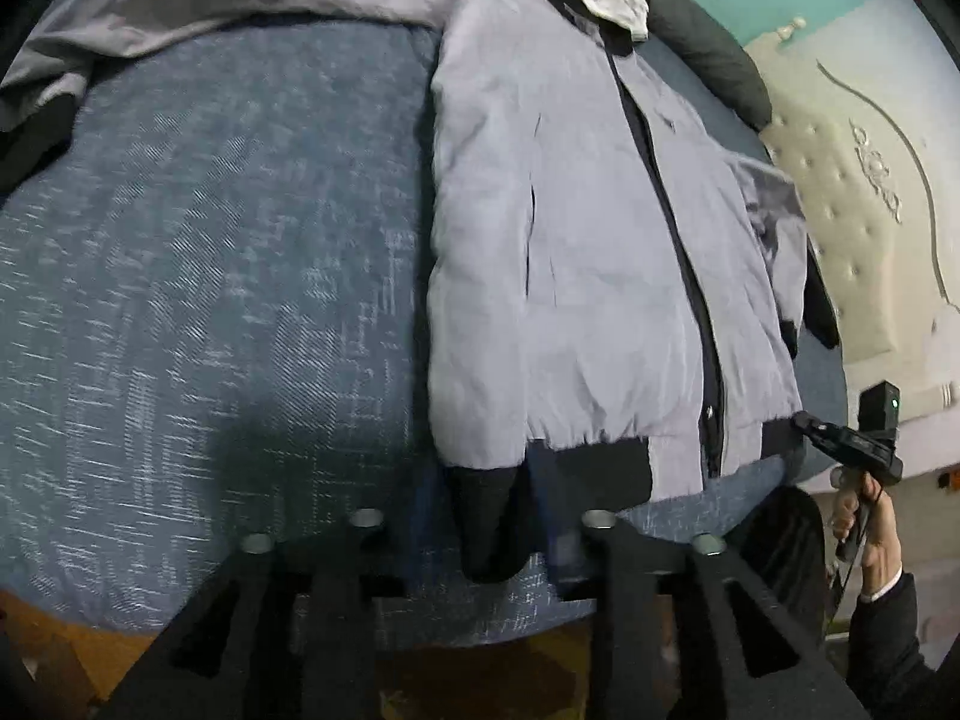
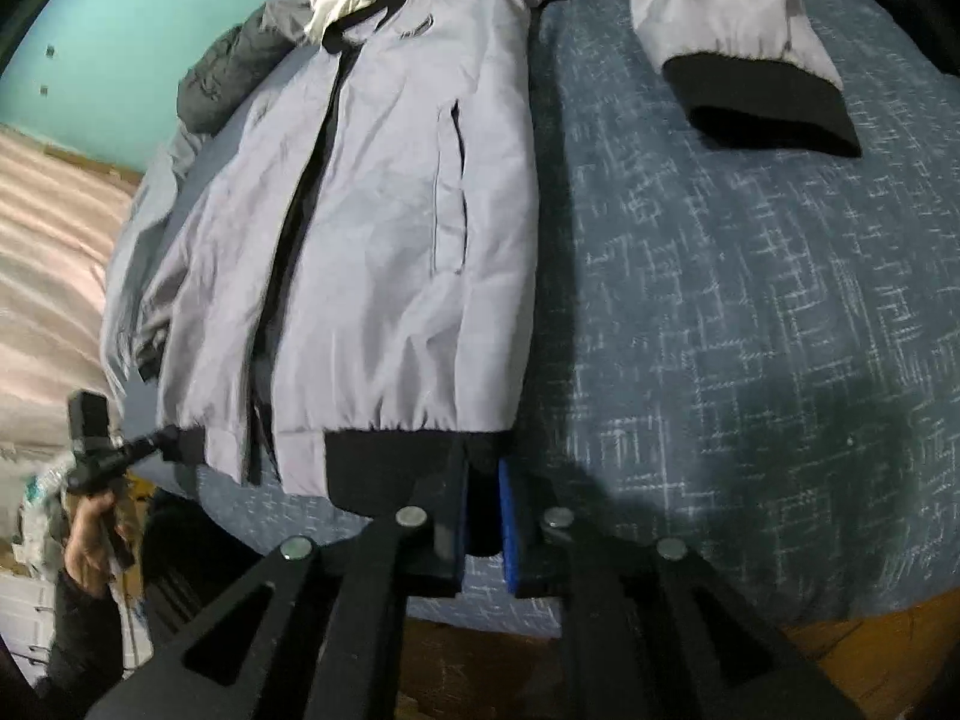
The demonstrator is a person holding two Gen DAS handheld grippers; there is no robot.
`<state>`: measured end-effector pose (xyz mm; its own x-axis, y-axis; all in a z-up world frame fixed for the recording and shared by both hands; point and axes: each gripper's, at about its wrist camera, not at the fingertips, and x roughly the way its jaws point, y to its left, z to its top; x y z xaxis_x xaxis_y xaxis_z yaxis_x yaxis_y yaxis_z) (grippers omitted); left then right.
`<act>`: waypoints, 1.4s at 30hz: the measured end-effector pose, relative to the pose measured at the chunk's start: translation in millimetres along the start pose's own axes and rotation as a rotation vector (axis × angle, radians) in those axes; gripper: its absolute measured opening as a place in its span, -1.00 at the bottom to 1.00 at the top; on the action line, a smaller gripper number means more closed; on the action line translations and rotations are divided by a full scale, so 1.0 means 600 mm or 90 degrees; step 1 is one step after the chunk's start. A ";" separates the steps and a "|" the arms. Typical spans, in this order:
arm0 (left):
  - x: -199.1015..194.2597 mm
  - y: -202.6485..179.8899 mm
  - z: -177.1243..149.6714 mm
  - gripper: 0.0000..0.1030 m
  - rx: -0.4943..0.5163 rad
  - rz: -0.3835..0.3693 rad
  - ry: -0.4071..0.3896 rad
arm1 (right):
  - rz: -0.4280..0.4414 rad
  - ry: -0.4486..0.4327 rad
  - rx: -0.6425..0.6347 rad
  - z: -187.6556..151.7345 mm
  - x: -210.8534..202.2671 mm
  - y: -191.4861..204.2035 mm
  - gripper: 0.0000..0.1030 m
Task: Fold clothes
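Grey jacket [image 1: 576,276] flat on blue bedspread [image 1: 210,300], front up, directly ahead of both tools. Left hand-held gripper [image 1: 486,540] fingers apart, black hem corner between them. Right hand-held gripper [image 2: 483,516] clamped on black hem [image 2: 384,462]. One sleeve [image 2: 738,30] stretched out beyond.

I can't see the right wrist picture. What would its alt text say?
A grey jacket with black ribbed trim lies front-up on a blue woven bedspread, one sleeve stretched out to the side. The right gripper, jaws nearly closed, pinches the black hem at the jacket's bottom corner; the left gripper meets the opposite corner.
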<state>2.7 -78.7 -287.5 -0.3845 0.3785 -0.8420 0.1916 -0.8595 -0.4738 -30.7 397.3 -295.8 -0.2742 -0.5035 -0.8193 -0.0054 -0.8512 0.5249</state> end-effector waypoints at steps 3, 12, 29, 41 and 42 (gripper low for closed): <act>-0.024 -0.006 0.008 0.01 -0.001 0.006 -0.031 | 0.009 -0.065 0.027 0.018 -0.048 -0.021 -0.13; -0.043 -0.055 0.035 0.11 0.032 0.033 -0.082 | -0.039 -0.203 0.160 0.108 -0.143 -0.127 0.00; -0.050 -0.080 0.059 0.17 0.040 0.031 -0.091 | -0.044 -0.198 0.305 0.148 -0.071 -0.210 0.12; -0.049 -0.094 0.061 0.17 0.049 0.023 -0.090 | -0.041 -0.214 0.301 0.139 -0.075 -0.217 -0.77; -0.050 -0.094 0.061 0.17 0.048 0.022 -0.090 | -0.035 -0.217 0.301 0.139 -0.076 -0.217 -0.80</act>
<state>-29.7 -54.2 -226.0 -0.5035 0.3002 -0.8102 0.1411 -0.8966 -0.4198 -97.8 543.2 -307.7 -0.5550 -0.3177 -0.7688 -0.4349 -0.6770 0.5937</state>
